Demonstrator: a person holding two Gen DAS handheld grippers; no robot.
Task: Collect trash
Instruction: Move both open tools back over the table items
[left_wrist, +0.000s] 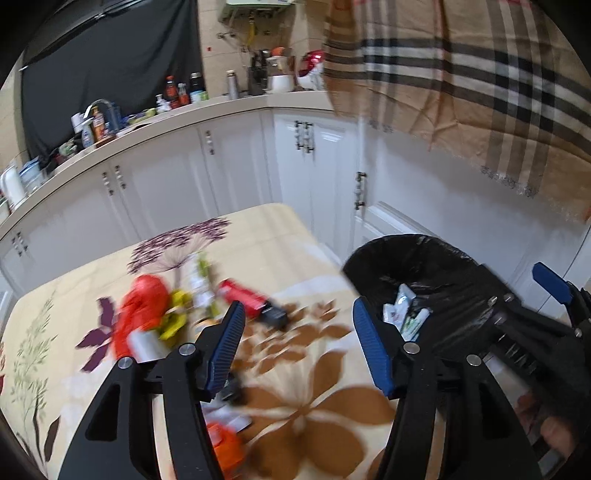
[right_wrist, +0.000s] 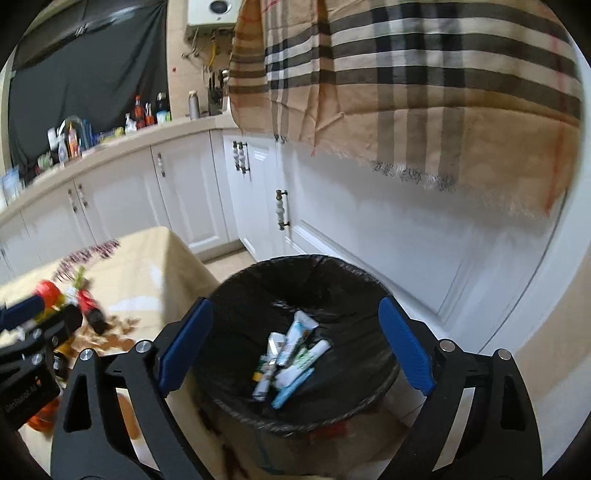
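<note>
A bin with a black liner (right_wrist: 295, 260) stands beside the table and holds several toothpaste-like tubes (right_wrist: 291, 354). My right gripper (right_wrist: 295, 302) hovers open above the bin with nothing between its fingers. My left gripper (left_wrist: 297, 306) is open and empty over the floral tablecloth (left_wrist: 295, 369), with the bin (left_wrist: 424, 258) to its right. Beyond it on the table lie a red plastic bag (left_wrist: 144, 306), a red box (left_wrist: 242, 293), a small black item (left_wrist: 275, 317) and a yellow-green wrapper (left_wrist: 177, 317). An orange piece (left_wrist: 221, 443) lies near the table's front edge.
White cabinets (left_wrist: 236, 177) run along the back under a counter (left_wrist: 221, 107) crowded with bottles. A plaid cloth (right_wrist: 424, 92) hangs over the cabinets at upper right. Pale floor tiles (right_wrist: 221, 264) show between table and bin.
</note>
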